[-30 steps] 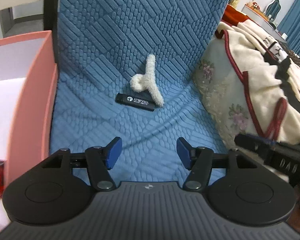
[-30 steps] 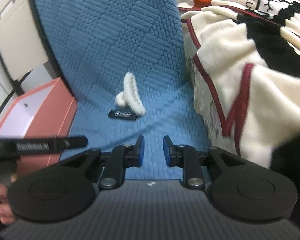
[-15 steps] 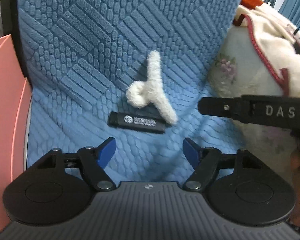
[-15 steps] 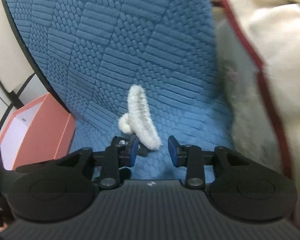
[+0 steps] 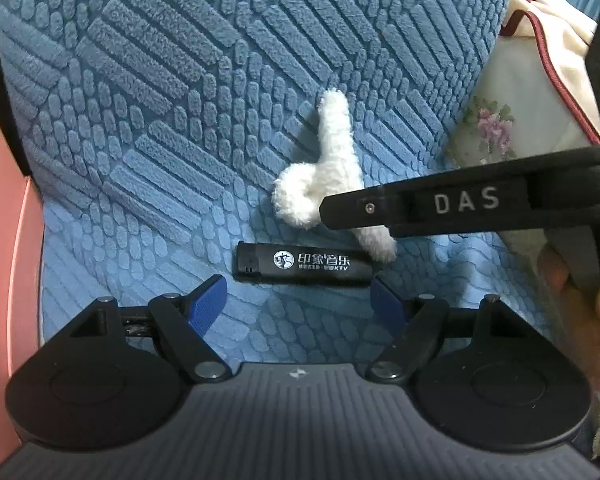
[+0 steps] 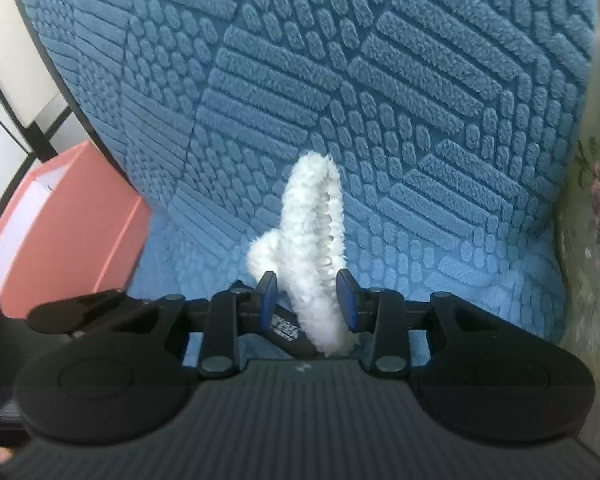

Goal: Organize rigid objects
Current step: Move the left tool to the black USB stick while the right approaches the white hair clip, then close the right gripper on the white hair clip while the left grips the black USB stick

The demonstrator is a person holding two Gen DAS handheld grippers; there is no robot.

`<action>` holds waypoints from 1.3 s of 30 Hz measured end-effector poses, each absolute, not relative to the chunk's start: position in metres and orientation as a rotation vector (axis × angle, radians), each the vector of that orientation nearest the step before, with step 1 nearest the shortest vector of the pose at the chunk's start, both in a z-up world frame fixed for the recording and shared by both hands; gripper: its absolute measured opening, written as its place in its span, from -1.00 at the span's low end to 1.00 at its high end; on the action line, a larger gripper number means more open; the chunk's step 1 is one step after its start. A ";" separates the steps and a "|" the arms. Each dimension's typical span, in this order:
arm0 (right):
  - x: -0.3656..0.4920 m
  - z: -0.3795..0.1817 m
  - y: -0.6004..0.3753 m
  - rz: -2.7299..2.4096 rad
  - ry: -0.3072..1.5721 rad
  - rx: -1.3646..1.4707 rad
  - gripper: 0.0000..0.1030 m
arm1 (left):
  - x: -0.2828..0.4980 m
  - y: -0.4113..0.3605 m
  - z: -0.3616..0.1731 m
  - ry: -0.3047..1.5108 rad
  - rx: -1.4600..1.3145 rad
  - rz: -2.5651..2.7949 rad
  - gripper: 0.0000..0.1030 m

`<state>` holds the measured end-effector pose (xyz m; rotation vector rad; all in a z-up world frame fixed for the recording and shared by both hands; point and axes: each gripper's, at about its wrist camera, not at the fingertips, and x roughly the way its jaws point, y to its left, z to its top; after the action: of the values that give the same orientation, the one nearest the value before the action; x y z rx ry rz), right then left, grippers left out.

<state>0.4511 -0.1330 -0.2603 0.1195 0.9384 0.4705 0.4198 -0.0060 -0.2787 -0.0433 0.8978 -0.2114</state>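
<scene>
Blue quilted seat cover (image 5: pixel 172 128) now fills both views: you have brought both claws down. Right claw (image 6: pixel 306 300), narrow, straddles the fluffy white hair clip (image 6: pixel 312 240); left claw (image 5: pixel 300 300), wide, frames the black lighter (image 5: pixel 304 264).

Seat cover (image 5: pixel 148 92): blue plush cloth, embossed in ribs and pebbles. Hair claw clip (image 6: pixel 314 240): white fleecy pile. Lighter (image 5: pixel 302 263): smooth, glossy black plastic, printed white. Box (image 6: pixel 72 232): matt pink card.

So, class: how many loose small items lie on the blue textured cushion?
2. A fluffy white hair claw clip lies mid-cushion; a black printed lighter lies just in front of it, nearer the cameras. Others may be hidden behind the grippers.
</scene>
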 end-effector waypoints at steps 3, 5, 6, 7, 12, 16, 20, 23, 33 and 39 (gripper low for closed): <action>0.448 -0.261 -0.132 0.459 0.930 0.099 -0.43 | 0.421 -0.006 -0.279 0.889 -0.039 -0.225 0.61; 0.445 -0.260 -0.131 0.448 0.920 0.078 -0.50 | 0.423 -0.006 -0.280 0.883 -0.043 -0.227 0.62; 0.444 -0.259 -0.133 0.437 0.918 0.093 -0.51 | 0.423 -0.006 -0.280 0.880 -0.047 -0.228 0.62; 0.441 -0.256 -0.136 0.426 0.912 0.129 -0.53 | 0.421 -0.006 -0.280 0.876 -0.051 -0.232 0.62; 0.430 -0.244 -0.156 0.366 0.873 0.206 -0.58 | 0.428 -0.014 -0.281 0.863 -0.043 -0.230 0.63; 0.428 -0.249 -0.167 0.310 0.906 0.205 -0.58 | 0.433 -0.020 -0.281 0.852 -0.019 -0.238 0.63; 0.432 -0.255 -0.175 0.280 0.939 0.204 -0.58 | 0.434 -0.022 -0.280 0.839 0.012 -0.232 0.63; 0.431 -0.256 -0.180 0.265 0.950 0.215 -0.59 | 0.436 -0.024 -0.283 0.834 0.036 -0.243 0.63; 0.432 -0.257 -0.184 0.246 0.957 0.234 -0.59 | 0.445 -0.035 -0.292 0.838 0.105 -0.240 0.69; 0.433 -0.259 -0.184 0.244 0.958 0.235 -0.60 | 0.448 -0.042 -0.294 0.823 0.138 -0.231 0.71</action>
<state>0.4327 -0.1836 -0.2592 0.2353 0.9581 0.2441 0.4485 -0.0416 -0.2939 0.1377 0.8227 -0.2309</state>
